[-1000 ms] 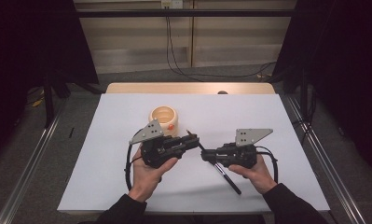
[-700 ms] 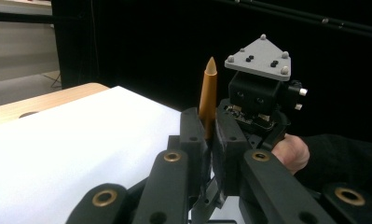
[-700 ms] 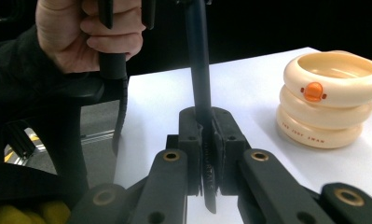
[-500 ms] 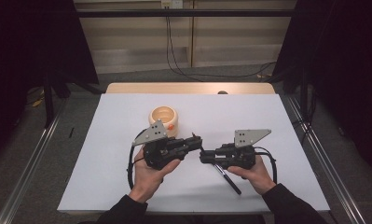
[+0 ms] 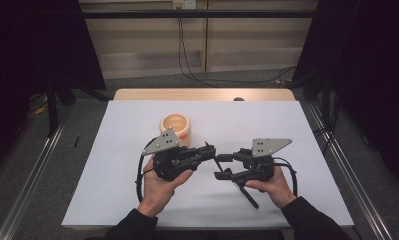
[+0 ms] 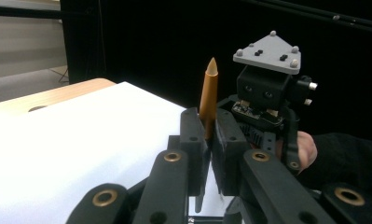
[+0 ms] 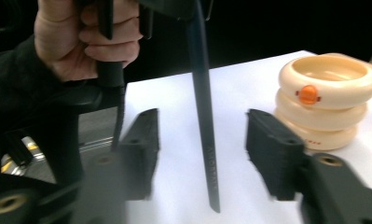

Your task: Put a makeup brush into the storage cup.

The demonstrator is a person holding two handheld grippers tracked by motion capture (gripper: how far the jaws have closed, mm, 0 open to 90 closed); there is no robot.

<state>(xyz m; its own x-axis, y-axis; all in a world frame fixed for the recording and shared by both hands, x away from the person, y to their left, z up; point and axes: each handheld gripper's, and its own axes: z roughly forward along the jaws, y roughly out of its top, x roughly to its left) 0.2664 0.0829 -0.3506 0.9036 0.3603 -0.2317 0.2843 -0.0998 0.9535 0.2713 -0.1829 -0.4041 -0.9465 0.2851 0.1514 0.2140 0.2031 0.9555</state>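
Note:
A long dark brush (image 5: 237, 185) with a brown pointed tip (image 6: 210, 88) slants above the white table (image 5: 112, 180). My left gripper (image 5: 211, 150) is shut on it just below that tip, which stands up above the jaws in the left gripper view (image 6: 207, 135). My right gripper (image 5: 222, 166) faces it from the right. Its jaws have just been opening and stand apart on either side of the dark shaft (image 7: 204, 116) without touching it (image 7: 202, 149). The shaft's lower end runs on under the right hand toward the table's near edge.
A cream holder (image 5: 176, 127) made of stacked rings with an orange button (image 7: 308, 94) stands on the table just behind the left gripper. The person's left hand (image 7: 86, 42) is close in front of the right gripper's camera. Dark curtains and cables lie beyond the table.
The right gripper's jaws have come apart off the brush shaft. Both hands and the brush have stayed where they were.

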